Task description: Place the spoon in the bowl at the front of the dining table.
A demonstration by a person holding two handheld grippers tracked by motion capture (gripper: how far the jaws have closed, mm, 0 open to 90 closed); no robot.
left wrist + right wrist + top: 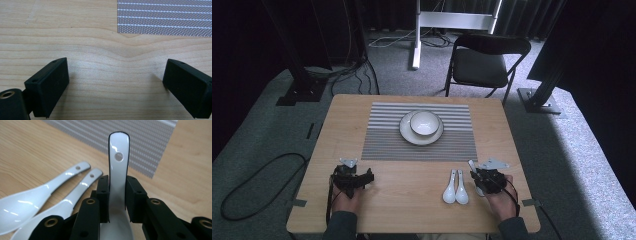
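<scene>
My right gripper (117,195) is shut on a white ceramic spoon (119,155), whose handle with a hole sticks up past the jaws. In the high view that gripper (478,176) sits at the front right of the table with the spoon (472,165). Two more white spoons (455,187) lie side by side just left of it, also seen as two spoons (47,195) in the right gripper view. My left gripper (358,176) rests at the front left, open, its jaws wide apart over bare wood (115,72).
A striped grey placemat (382,135) lies in the table's middle, bearing a white plate (407,134) with a white bowl (425,122) on it. A black folding chair (484,62) stands beyond the far edge. Cables trail on the carpet at left.
</scene>
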